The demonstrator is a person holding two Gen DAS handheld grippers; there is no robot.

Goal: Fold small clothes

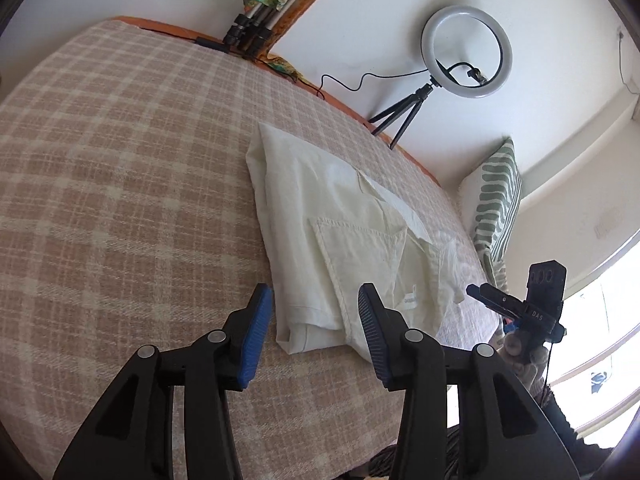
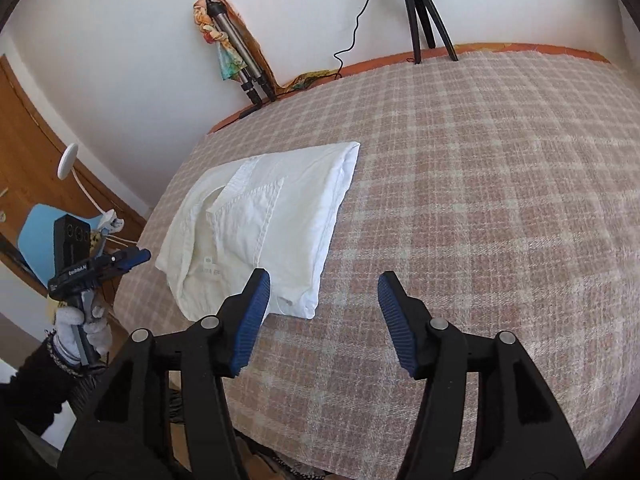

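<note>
On the checked blanket [image 1: 120,200] lies the garment [image 1: 340,240], a white cloth piece already folded into a rough oblong, pocket seam and label showing on top; it rests flat, near the bed's front edge; judging by its creases it is thin, light and limp, so it will sag and unfold if lifted by one point, and the layers may slide on each other; the best hold looks to be the two near corners, pinching all layers at once, one gripper to each corner. Left gripper [image 1: 316,324] hangs just over the near edge, jaws apart, nothing pressed between them though the cloth's corner shows in the gap; right gripper [image 2: 324,308] stands open too, its left pad [image 2: 256,308] over the garment's near corner, its other pad over bare blanket; no cloth is gripped by either. Beyond the bed, against the wall, stand a ring light [image 1: 466,52] on a tripod and a second folded tripod [image 2: 236,52]; a striped pillow [image 1: 500,200] leans at the far side.
</note>
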